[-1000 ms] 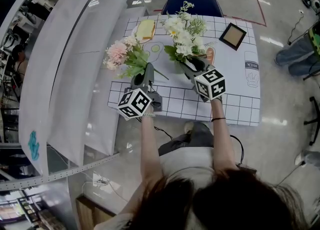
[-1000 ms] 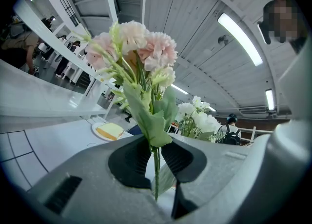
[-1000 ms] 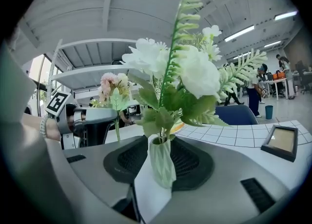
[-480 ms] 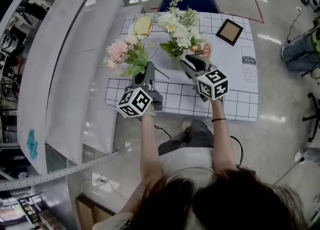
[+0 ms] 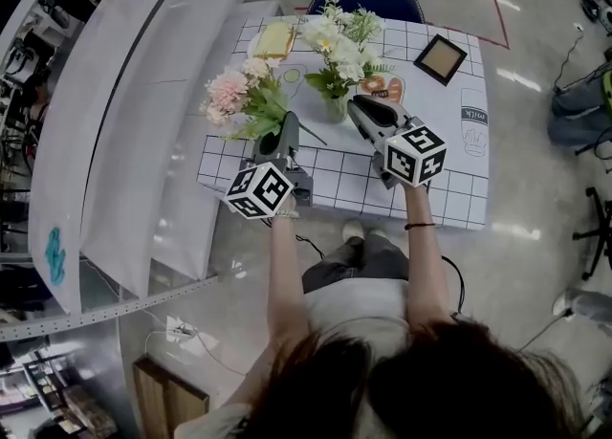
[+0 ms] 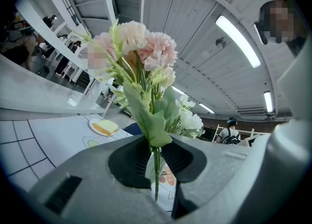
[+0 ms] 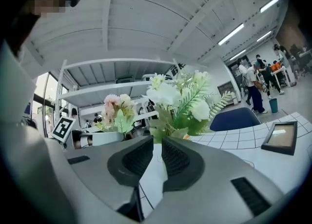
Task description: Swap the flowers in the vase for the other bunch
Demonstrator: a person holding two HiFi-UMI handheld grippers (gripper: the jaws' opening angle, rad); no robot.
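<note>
Left gripper (image 6: 155, 157) pinched the pink bunch (image 6: 141, 47) by its stem; right gripper (image 7: 155, 152) (jaws just closing, narrowly apart) sat at the white bunch (image 7: 180, 96) in the vase (image 5: 335, 108).

Pale top (image 5: 356, 311), black wristband (image 5: 418, 228), grey left tool (image 5: 289, 121) and right tool (image 5: 355, 102) with black-and-white marker cubes (image 5: 258, 190).

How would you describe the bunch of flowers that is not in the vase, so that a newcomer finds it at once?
On the white gridded table mat, look to the left side, where the left gripper is shut on green stems. That is the pink bunch: its blooms are pink and a gripper holds it, while the neighbouring white bunch stands in the vase.
</note>
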